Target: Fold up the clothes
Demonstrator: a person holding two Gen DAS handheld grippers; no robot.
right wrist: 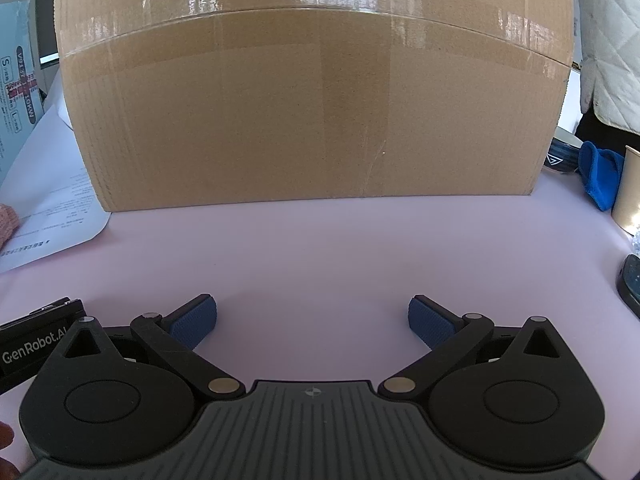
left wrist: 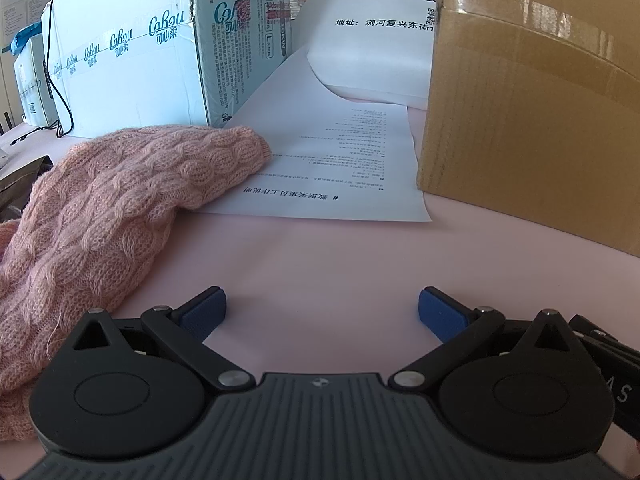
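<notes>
Left claw spread wide over the pink bench, empty.

The left claw (left wrist: pixel 322 308) holds its blue pads (left wrist: pixel 202 314) well apart above the bare bench (left wrist: pixel 320 256). A pink cable-knit sweater (left wrist: pixel 116 200) lies to its left, one sleeve end resting on a printed sheet of paper (left wrist: pixel 344 164). Behind stand a white carton (left wrist: pixel 132 56) and, at right, a brown cardboard box (left wrist: pixel 532 120) touching the sheet's edge.

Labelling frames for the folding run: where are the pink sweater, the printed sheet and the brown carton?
pink sweater (left wrist: pixel 120 208), left wrist view, on the cable-knit sleeve.
printed sheet (left wrist: pixel 340 168), left wrist view, mid-page.
brown carton (right wrist: pixel 312 120), right wrist view, front face.
</notes>
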